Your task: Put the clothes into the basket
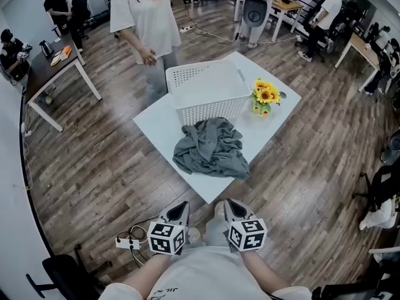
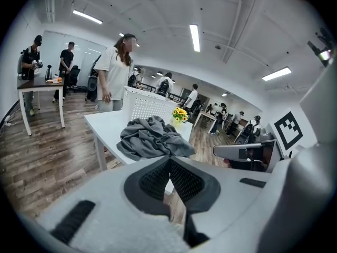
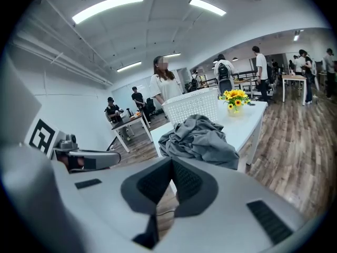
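Note:
A crumpled grey garment (image 1: pixel 211 147) lies on the white table (image 1: pixel 167 119), just in front of a white perforated basket (image 1: pixel 206 91) that looks bare inside. Both gripper views show the garment (image 2: pixel 152 137) (image 3: pixel 201 136) and the basket (image 2: pixel 143 105) (image 3: pixel 194 105) behind it. My left gripper (image 1: pixel 182 207) and right gripper (image 1: pixel 230 204) hang side by side near my body, short of the table's near corner. Each is shut, jaws pressed together with nothing between them (image 2: pixel 169 160) (image 3: pixel 171 161).
A small vase of yellow flowers (image 1: pixel 265 96) stands on the table right of the basket. A person in a white shirt (image 1: pixel 145 19) stands at the table's far side. A power strip with cables (image 1: pixel 128 243) lies on the wood floor at my left. Desks and people fill the room's edges.

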A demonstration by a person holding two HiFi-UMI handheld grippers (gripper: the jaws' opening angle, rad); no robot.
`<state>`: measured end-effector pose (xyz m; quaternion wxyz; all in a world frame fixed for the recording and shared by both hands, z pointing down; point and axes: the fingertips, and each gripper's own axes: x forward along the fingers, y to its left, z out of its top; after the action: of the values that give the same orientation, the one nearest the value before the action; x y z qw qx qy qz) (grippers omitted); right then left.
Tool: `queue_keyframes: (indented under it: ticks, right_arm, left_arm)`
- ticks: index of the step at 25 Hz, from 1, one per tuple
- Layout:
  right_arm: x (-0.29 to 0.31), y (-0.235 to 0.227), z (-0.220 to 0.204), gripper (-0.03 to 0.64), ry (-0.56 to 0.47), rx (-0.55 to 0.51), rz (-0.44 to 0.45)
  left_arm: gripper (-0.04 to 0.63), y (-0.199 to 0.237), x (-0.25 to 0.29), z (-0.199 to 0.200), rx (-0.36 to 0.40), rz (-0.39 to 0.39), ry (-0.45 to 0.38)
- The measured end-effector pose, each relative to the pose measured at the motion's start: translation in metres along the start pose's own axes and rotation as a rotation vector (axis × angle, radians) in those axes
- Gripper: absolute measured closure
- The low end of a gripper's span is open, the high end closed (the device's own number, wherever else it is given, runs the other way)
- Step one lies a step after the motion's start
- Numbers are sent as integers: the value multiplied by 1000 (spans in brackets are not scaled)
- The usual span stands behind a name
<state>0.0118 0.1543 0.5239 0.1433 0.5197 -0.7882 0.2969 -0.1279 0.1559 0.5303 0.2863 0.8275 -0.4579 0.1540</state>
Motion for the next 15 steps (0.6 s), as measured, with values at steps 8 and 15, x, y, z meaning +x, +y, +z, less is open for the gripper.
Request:
queue_keyframes:
  ticks: [8, 15]
  right_arm:
    - [49, -30, 38, 603, 18, -31, 49]
    - [83, -68, 83, 603, 26, -79, 102]
  left_arm:
    - [583, 18, 49, 31, -27, 49, -3]
    - [583, 17, 100, 74, -53, 84, -38]
